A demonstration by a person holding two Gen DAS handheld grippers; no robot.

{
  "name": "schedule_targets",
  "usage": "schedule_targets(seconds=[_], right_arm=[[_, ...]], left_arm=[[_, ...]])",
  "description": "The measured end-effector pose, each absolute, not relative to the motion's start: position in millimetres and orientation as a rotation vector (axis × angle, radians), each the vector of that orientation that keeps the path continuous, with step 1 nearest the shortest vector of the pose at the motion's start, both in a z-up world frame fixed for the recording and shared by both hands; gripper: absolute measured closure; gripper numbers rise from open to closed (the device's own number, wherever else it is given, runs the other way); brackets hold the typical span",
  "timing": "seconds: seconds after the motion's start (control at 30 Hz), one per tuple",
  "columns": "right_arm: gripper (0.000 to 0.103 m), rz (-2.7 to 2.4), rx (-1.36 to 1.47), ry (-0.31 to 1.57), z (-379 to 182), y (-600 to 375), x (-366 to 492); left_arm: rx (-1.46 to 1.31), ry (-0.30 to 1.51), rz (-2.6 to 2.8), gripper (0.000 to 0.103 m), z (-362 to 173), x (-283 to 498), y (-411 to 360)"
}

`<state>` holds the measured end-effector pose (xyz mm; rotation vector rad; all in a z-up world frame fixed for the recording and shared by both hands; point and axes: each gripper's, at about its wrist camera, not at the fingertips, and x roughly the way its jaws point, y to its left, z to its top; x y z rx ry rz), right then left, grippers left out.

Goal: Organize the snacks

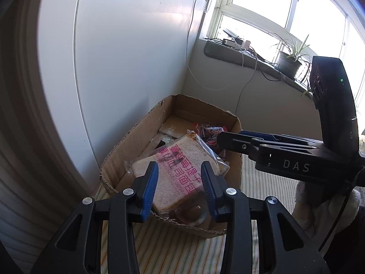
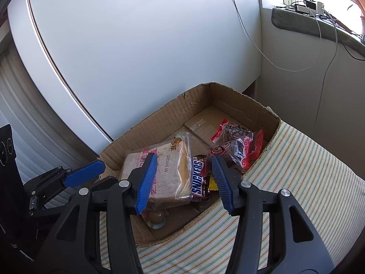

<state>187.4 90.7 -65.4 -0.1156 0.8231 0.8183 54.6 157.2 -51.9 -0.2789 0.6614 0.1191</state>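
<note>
An open cardboard box stands on a striped cloth. In it lie a wrapped toast slice with pink lettering, a Snickers bar, two red-ended dark snack packs and a small round wrapped item. My left gripper is open above the near end of the box, over the toast, apart from it. My right gripper is open and empty above the box; in the left wrist view it reaches in from the right.
A white cabinet panel stands behind the box. White cables hang down the wall from a windowsill holding a charger and a potted plant. Striped cloth covers the surface around the box.
</note>
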Motion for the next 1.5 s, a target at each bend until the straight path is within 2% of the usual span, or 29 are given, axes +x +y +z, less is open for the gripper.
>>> schedule_targets(seconds=[0.13,0.17,0.2,0.23,0.33,0.37,0.4,0.47,0.53,0.6,0.87,1.5], right_arm=[[0.048,0.810,-0.125,0.811,-62,84,183],[0.047,0.807,-0.128,0.806,-61,82,182],[0.040,0.804,-0.131,0.800,-59,80,180],[0.034,0.800,-0.132,0.790,-57,77,176],[0.033,0.790,-0.145,0.763,-53,70,167],[0.033,0.786,-0.153,0.755,-52,67,162],[0.032,0.780,-0.161,0.746,-51,65,159],[0.029,0.767,-0.174,0.727,-48,58,150],[0.016,0.754,-0.174,0.700,-45,51,140],[0.011,0.738,-0.170,0.671,-41,41,129],[0.011,0.645,-0.190,0.603,-36,9,92],[0.010,0.586,-0.138,0.613,-40,-31,78]], left_arm=[[-0.254,0.655,0.137,0.063,-50,48,152],[-0.251,0.653,0.142,0.055,-49,47,151],[-0.248,0.647,0.146,0.045,-48,45,150],[-0.244,0.641,0.154,0.042,-47,41,149],[-0.231,0.627,0.170,0.035,-43,34,145],[-0.229,0.621,0.177,0.026,-41,30,144],[-0.225,0.614,0.185,0.023,-39,27,142],[-0.209,0.603,0.200,0.023,-36,20,138],[-0.198,0.601,0.214,0.023,-33,14,134],[-0.199,0.595,0.229,0.021,-31,8,132],[-0.212,0.599,0.272,0.020,-29,-15,128],[-0.153,0.568,0.284,0.020,-17,-26,108]])
